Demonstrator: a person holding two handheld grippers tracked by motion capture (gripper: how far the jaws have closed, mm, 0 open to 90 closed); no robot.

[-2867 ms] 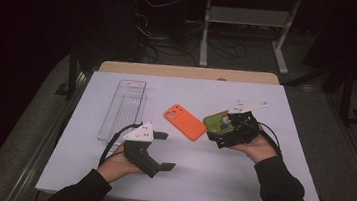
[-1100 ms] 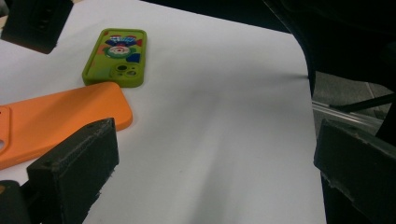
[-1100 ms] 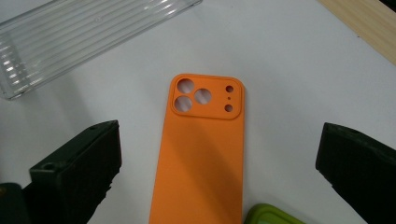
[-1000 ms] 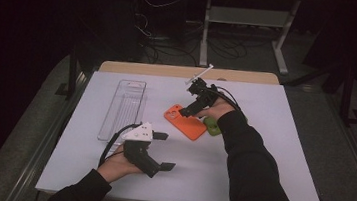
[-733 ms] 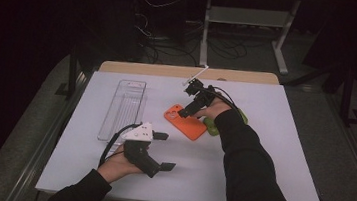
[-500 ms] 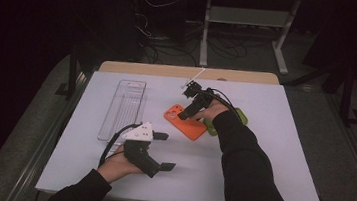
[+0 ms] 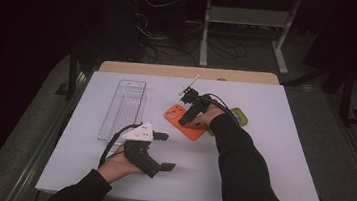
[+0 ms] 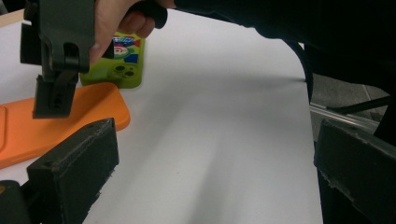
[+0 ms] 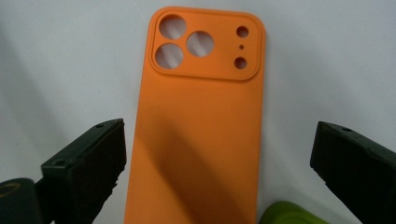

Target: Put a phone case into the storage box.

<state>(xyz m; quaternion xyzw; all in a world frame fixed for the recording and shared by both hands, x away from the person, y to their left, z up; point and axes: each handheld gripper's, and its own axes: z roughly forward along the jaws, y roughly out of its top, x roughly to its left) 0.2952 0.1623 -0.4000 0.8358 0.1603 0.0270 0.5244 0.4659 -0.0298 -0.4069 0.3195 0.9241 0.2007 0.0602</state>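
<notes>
An orange phone case (image 7: 186, 125) lies camera side up in the middle of the white table (image 7: 269, 170). My right gripper (image 7: 189, 105) hovers over its far end, open, with a jaw on either side of it and nothing gripped. In the right gripper view the orange case (image 9: 201, 126) runs up between the spread jaws of the right gripper (image 9: 219, 140). A green phone case (image 7: 237, 118) lies just right of the right hand. My left gripper (image 7: 166, 152) rests near the front left, open and holding nothing. In its own view the left gripper (image 8: 217, 163) faces the orange case (image 8: 28, 126) and green case (image 8: 119, 63).
A clear plastic tray (image 7: 124, 109) lies lengthwise at the table's left. A wooden edge (image 7: 184, 72) runs along the far side. The table's right half and front are bare white surface. Dark floor, cables and a metal stand lie beyond.
My right gripper has left the green case at the right and swung left over the orange case, creeping slightly nearer in the last second. The left gripper has stayed still.
</notes>
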